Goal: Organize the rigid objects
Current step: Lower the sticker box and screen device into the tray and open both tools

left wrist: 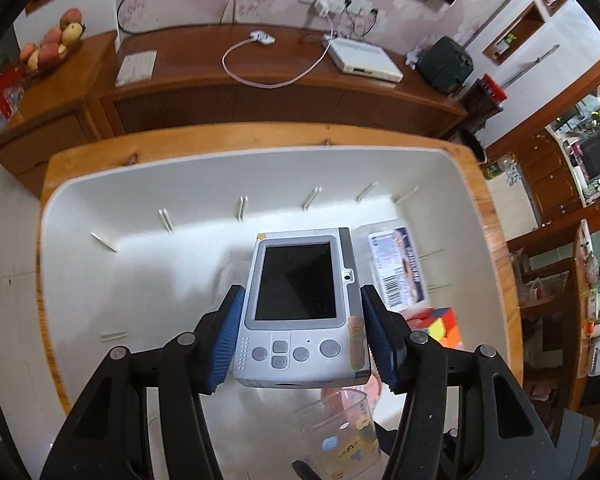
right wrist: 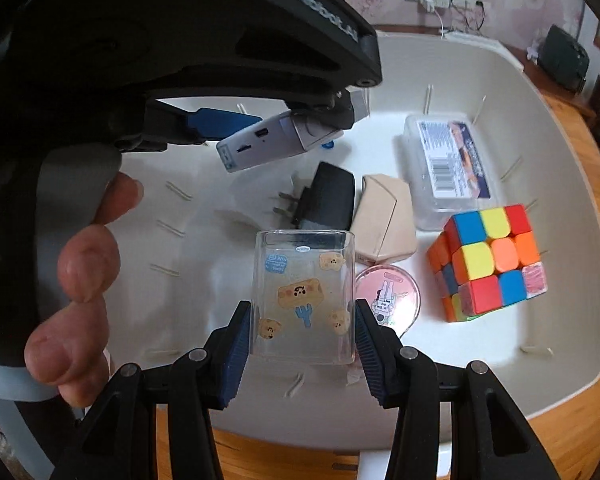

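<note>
My left gripper [left wrist: 302, 328] is shut on a silver handheld device [left wrist: 300, 308] with a dark screen and grey buttons, held above the white tray [left wrist: 140, 208]. From the right wrist view the same device [right wrist: 276, 140] hangs over the tray's far middle, clamped in the left gripper. My right gripper [right wrist: 302, 332] is shut on a clear square cup [right wrist: 302, 300] printed with cartoon stickers, above the tray's near side. That cup [left wrist: 340, 432] shows low in the left wrist view.
Inside the tray [right wrist: 572, 208] lie a black plug adapter [right wrist: 328, 196], a beige folded box [right wrist: 384, 220], a clear labelled case [right wrist: 448, 164], a round pink compact [right wrist: 392, 296] and a colour cube [right wrist: 492, 264]. A hand [right wrist: 84, 280] grips the left tool. Wooden table [left wrist: 496, 240], cabinet [left wrist: 260, 92] behind.
</note>
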